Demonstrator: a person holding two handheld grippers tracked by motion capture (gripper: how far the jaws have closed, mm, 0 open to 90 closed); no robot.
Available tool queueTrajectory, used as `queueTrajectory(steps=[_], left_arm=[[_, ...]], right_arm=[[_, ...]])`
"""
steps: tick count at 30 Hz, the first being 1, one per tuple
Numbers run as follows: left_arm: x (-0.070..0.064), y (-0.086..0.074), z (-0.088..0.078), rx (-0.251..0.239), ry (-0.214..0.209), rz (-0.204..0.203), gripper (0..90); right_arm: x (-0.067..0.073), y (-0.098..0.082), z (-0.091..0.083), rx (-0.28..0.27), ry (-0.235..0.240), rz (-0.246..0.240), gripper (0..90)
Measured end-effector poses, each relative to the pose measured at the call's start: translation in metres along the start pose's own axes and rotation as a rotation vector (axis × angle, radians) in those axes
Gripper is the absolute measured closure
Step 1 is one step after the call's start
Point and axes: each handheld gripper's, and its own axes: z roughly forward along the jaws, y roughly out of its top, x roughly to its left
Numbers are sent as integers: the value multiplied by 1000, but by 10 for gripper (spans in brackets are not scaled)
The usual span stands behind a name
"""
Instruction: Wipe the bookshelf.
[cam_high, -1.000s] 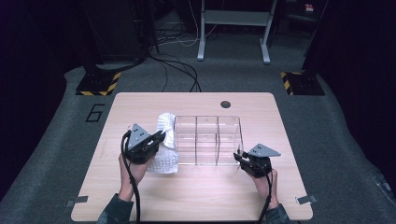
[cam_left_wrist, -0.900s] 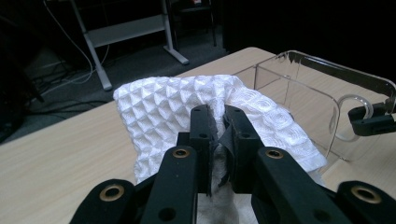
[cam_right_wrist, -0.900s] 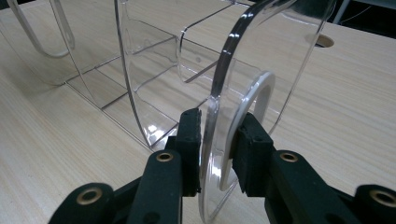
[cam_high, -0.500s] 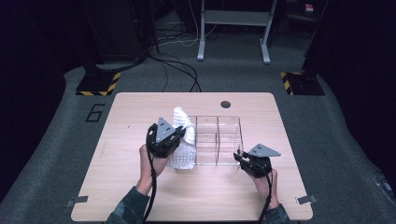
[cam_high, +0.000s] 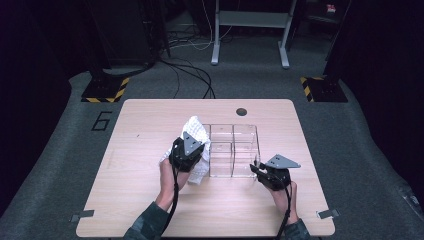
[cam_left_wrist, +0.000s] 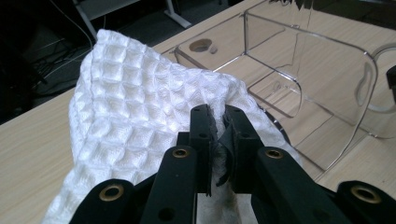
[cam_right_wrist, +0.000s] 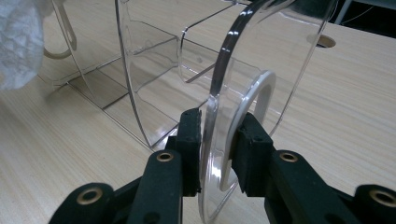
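A person's left gripper (cam_left_wrist: 217, 122), jaws pinched tight on a fold of white waffle-weave cloth (cam_left_wrist: 140, 135), holds it against the left end of a clear acrylic compartment organizer (cam_high: 233, 150) standing at the middle of the wooden table (cam_high: 140, 125). The right gripper (cam_right_wrist: 219, 135) is clamped across the handle cut-out wall at the organizer's right end, steadying it. The risk, by the look of it: a firm wipe could push the light box sideways and twist that thin wall out of the right jaws; bunched cloth could also snag on a divider edge.
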Motion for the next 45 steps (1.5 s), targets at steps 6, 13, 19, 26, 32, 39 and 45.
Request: queueTrajectory(steps=[6,13,19,26,32,39,45], left_arm=[[-12,-6,5,20,39,55,829],[-21,-15,9,16,49,60,829],[-25,-23,12,28,39,65,829],[-29,-33,18,65,15,65,830],[-31,-46,27,107,2,72,829],[-33,-60,38,149,-19,66,829],[-35,-68,43,188,-37,63,829]], right_arm=[[0,0,0,-2,-2,3,736],[0,0,0,-2,-3,-2,736],[1,0,1,-3,-6,1,736],[1,0,0,1,-6,2,735],[1,0,0,-1,-5,4,735],[1,0,1,0,-4,0,735],[1,0,1,-1,-3,4,735]])
